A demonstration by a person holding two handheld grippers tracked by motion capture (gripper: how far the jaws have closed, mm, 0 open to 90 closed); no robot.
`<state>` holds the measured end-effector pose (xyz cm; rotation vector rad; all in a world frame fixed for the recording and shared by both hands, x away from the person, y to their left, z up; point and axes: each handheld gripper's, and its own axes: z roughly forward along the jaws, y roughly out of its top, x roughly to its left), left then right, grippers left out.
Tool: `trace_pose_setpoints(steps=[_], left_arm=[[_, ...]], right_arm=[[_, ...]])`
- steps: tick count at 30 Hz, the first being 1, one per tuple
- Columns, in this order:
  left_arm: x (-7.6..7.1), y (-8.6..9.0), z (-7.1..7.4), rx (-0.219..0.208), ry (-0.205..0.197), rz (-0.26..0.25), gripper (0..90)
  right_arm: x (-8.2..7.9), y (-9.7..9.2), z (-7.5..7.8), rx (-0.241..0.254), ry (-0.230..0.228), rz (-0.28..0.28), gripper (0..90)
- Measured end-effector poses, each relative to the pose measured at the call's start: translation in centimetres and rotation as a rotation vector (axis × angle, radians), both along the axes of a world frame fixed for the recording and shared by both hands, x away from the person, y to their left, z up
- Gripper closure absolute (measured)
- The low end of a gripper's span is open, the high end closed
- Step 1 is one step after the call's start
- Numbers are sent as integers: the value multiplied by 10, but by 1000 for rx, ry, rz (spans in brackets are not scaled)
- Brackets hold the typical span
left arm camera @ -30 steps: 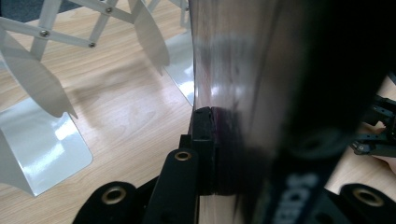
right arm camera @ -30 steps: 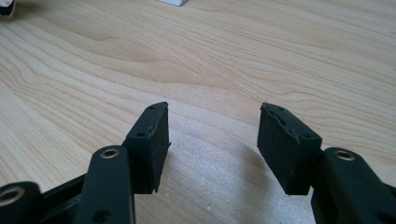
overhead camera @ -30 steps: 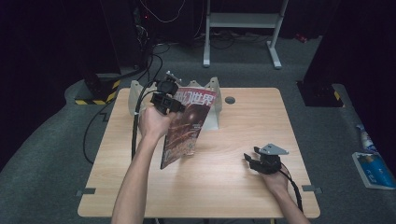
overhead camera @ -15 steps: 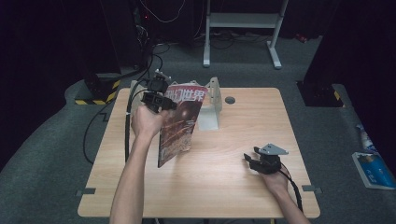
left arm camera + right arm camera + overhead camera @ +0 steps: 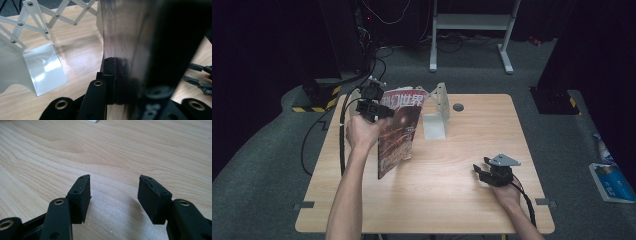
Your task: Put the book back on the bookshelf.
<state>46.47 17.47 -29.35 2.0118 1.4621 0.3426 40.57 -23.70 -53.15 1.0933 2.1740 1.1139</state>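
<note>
In the left gripper view, the magazine [image 5: 130,50] is blurring close up and hiding one of the fingers [image 5: 110,75]; the bookend [image 5: 37,67] is running off the edge.

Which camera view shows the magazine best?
The high view: there the whole magazine stands on edge on the table, held near its top by the left claw. The left gripper view gives only a blurred, close strip of it between the jaws.

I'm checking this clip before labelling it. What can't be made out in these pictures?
- Magazine cover print: too small in the high view; blurred in the left gripper view.
- Left gripper fingers: the far one hidden behind the magazine.
- White bookend: cut off by the left gripper view's edges.
</note>
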Motion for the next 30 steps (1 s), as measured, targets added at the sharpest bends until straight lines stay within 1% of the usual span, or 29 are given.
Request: trace_pose_setpoints(steps=[2,5,10,11,13,16,24,27,30], left_arm=[[-1,2,1,6,-5,3,827],[-2,5,2,3,-12,15,827],[-4,10,4,-10,-28,35,827],[-4,11,4,-7,-32,35,828],[-4,13,5,-13,-36,46,828],[-5,15,6,-7,-44,57,828],[-10,24,10,-14,-79,98,828],[-11,27,11,-18,-82,110,828],[-12,30,12,-10,-84,118,829]], right_arm=[[0,-1,1,10,-9,0,444],[-1,-2,2,22,-4,-8,444],[-1,-2,2,13,-11,-8,444],[0,-2,2,13,-12,-8,443],[0,-2,2,16,-7,-11,443],[0,-2,1,14,-3,-11,443],[0,-2,1,14,8,-13,444],[1,-2,0,12,7,-11,444],[1,-2,0,14,10,-11,446]])
